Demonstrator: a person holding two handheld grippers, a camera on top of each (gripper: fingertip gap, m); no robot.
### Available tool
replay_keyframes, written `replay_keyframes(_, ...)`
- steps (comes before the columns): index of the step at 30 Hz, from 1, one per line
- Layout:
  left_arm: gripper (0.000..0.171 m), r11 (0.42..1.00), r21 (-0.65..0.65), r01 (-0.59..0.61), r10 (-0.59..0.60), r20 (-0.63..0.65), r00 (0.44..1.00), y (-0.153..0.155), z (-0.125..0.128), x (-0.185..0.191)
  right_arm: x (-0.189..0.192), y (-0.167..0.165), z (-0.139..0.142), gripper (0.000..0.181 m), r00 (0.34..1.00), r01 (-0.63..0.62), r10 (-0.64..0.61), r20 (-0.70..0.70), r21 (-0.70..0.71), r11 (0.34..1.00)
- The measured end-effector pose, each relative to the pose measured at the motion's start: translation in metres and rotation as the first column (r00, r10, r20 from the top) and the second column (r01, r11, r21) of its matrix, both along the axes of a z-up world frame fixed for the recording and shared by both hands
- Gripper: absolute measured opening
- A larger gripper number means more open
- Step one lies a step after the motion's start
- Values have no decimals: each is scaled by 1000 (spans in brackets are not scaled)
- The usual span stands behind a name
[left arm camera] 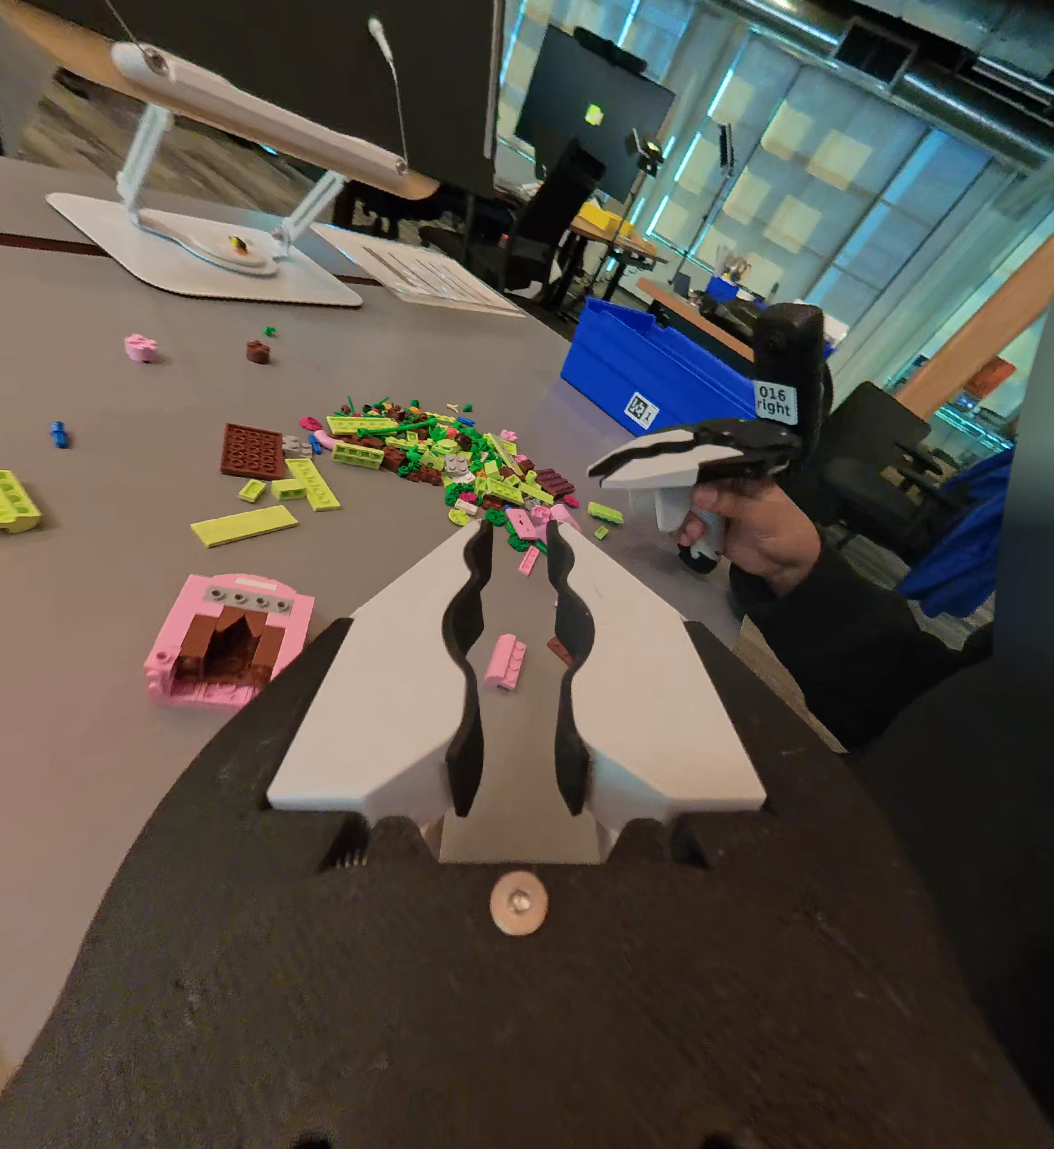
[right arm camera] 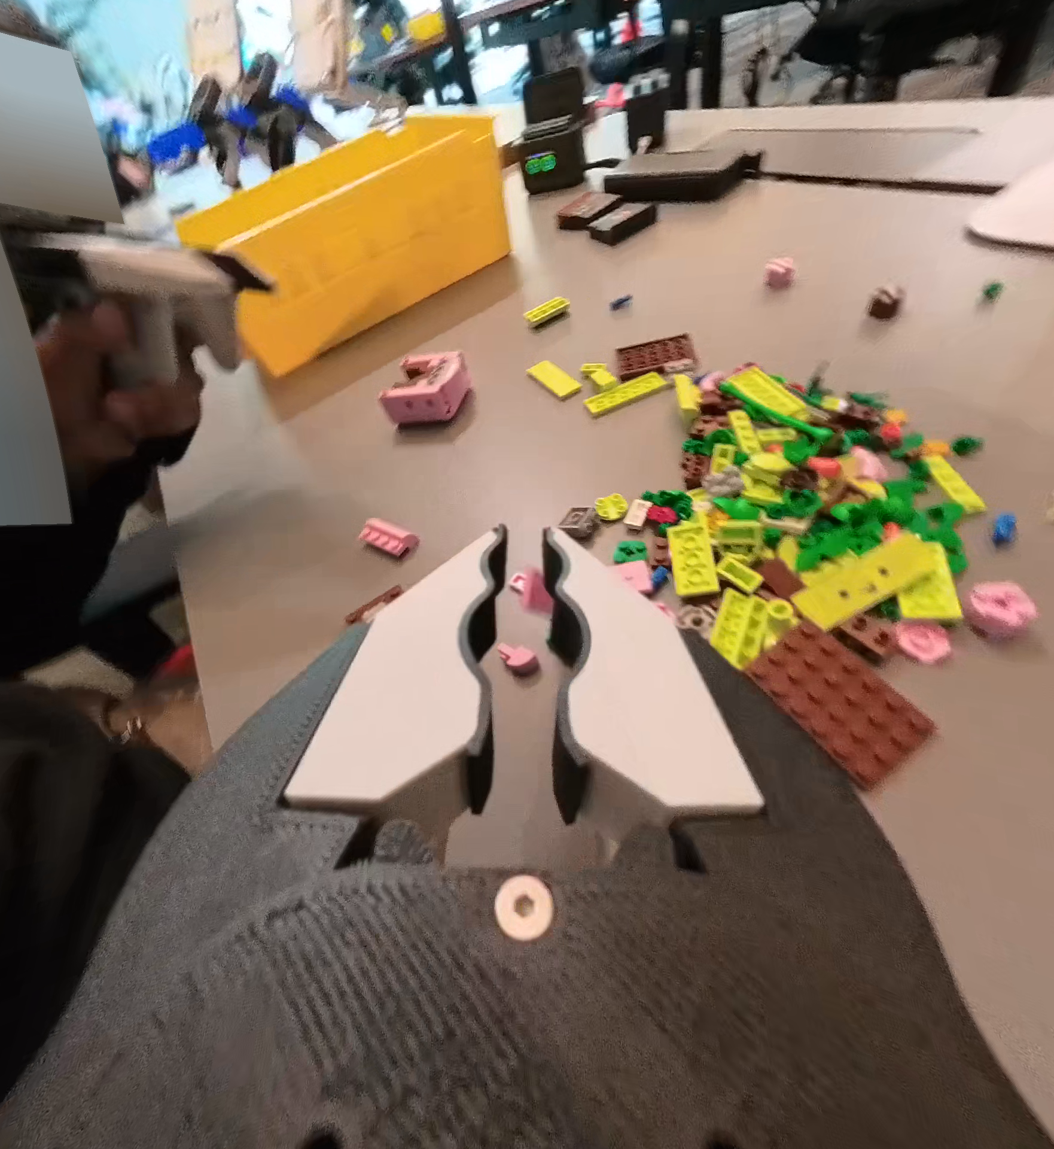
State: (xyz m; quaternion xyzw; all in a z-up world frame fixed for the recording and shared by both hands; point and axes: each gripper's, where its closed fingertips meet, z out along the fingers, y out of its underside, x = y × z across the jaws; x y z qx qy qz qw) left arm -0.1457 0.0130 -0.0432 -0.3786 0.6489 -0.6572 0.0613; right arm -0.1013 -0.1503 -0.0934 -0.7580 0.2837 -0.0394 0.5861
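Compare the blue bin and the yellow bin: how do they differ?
Colour: the blue bin is deep blue, the yellow bin bright yellow.
Place: the blue bin sits beyond the table edge, lower than the tabletop; the yellow bin stands on the table.
Marking: the blue bin carries a white square sticker on its side; the yellow bin's visible sides look plain.
Shared: both are open-topped rectangular plastic bins, and neither gripper touches them.

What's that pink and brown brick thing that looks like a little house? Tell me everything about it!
The pink brick build is a small, part-finished model of plastic toy bricks. Its pink walls curve at the corners around a brown inside with a dark, jagged opening. A grey studded strip runs along one edge. It lies tilted on the grey table, apart from the loose brick pile. Nothing touches it; the left gripper hovers just beside it, open and empty.
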Motion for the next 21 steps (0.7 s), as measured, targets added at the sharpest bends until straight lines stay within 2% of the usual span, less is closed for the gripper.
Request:
replay_keyframes(4,16,998,-19,-59,59,22,998,14,2,-25,21,-21,-2,30,983,136,-126,-137,68,988)
replay_keyframes(8,17,986,-58,-159,161,22,987,40,-2,-63,12,-30,14,39,983,173,-165,-76,118,978)
replay_keyframes(13,22,935,-93,-344,346,8,938,86,-5,-115,-42,-28,53,45,982,144,-166,92,213,967)
replay_keyframes(17,24,861,-106,-497,500,10,866,117,-10,-164,-92,-23,58,44,974,102,-133,183,172,980)
replay_keyframes(21,24,793,-94,-601,605,11,796,130,-17,-212,-143,-11,49,42,966,47,-66,249,81,996)
